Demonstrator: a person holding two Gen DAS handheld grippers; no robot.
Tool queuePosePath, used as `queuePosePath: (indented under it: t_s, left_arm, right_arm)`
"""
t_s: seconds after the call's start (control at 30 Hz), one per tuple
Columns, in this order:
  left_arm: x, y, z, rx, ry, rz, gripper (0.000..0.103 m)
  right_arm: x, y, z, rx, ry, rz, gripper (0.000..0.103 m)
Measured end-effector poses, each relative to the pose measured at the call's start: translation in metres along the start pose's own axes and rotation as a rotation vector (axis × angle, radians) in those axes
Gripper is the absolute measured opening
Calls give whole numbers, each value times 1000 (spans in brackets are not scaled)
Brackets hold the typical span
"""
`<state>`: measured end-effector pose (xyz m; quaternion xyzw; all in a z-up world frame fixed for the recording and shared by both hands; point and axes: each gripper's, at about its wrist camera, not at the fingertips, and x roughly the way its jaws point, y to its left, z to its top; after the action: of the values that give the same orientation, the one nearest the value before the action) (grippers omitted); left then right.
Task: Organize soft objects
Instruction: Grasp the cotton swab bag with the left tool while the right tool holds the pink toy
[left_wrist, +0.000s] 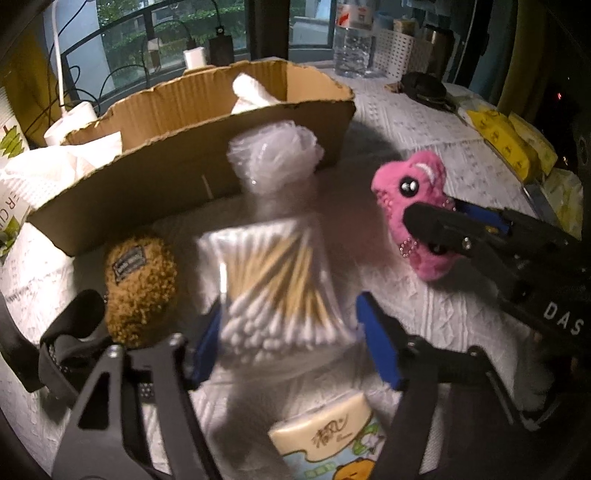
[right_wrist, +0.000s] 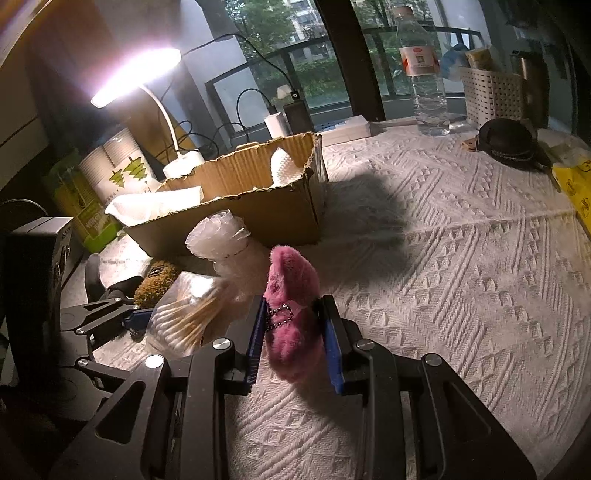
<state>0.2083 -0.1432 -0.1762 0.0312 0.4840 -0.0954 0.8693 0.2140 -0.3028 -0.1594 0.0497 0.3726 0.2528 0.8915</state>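
The right gripper (right_wrist: 291, 332) clamps the pink plush (right_wrist: 291, 295); the left gripper (left_wrist: 284, 343) fingers straddle the cotton-swab bag (left_wrist: 273, 280), grip uncertain.

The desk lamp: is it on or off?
On. The desk lamp head glows bright white in the right wrist view.

Both cams are fisheyes riding on the handheld grippers, looking forward and down along the fingers at a table covered in white textured cloth (right_wrist: 461, 258), super close to the clutter. The left wrist view has its own blue-padded fingers at the bottom of the frame, facing a cardboard box (left_wrist: 192, 162) across the upper middle. The right wrist view sits further right, so the box (right_wrist: 255, 206) lands left of centre, and both share the pink plush (left_wrist: 413, 218) (right_wrist: 291, 317), cotton swab bag (left_wrist: 273, 280) (right_wrist: 184, 317) and window behind.
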Motion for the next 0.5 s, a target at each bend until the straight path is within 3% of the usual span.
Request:
queuePosePath:
  t_s: [0.2,0.5]
  left_arm:
    - [-7,3,-1,-4,-18,-25,56]
    - [-30,8,2,-13,-85,-36,55]
  right_arm:
    - [0,0,0,-1,0,-1,31]
    - [0,2,0,-5,-2,-15,31]
